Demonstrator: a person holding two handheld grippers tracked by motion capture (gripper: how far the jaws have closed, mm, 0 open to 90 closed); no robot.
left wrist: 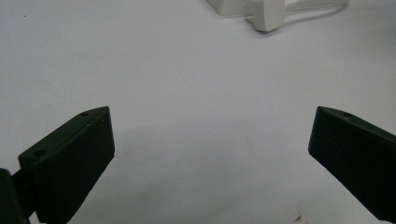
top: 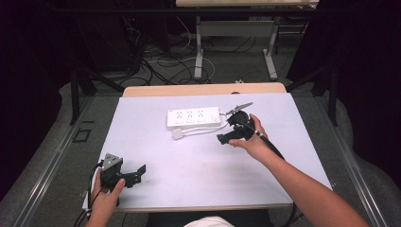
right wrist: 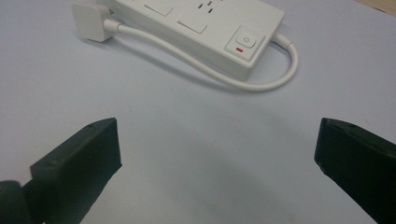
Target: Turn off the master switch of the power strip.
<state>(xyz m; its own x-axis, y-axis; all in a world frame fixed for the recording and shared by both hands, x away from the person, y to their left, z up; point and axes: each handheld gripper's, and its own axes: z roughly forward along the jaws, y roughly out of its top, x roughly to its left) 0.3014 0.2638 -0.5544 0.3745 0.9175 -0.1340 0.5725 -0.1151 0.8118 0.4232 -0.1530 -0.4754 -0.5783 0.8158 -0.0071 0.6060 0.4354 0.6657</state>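
A white power strip (top: pixel 194 117) lies on the table's far half, its white cable (top: pixel 201 131) looping round to a flat plug (top: pixel 178 134) just in front of it. My right gripper (top: pixel 228 128) hovers to the right of the strip, open and holding nothing. In the right gripper view the strip (right wrist: pixel 205 21), its switch (right wrist: pixel 246 41), the cable (right wrist: pixel 201 65) and the plug (right wrist: pixel 88 21) lie ahead of the open gripper (right wrist: pixel 217 149). My left gripper (top: pixel 137 173) rests open near the front left corner. In the left gripper view the gripper (left wrist: pixel 212 140) is open, with the plug (left wrist: pixel 268 14) far ahead.
The table (top: pixel 198 165) has a pale sheet over it, with a wooden edge (top: pixel 203 89) at the back. Beyond it are a floor with tangled cables (top: pixel 161 66) and the legs of another table (top: pixel 199 52).
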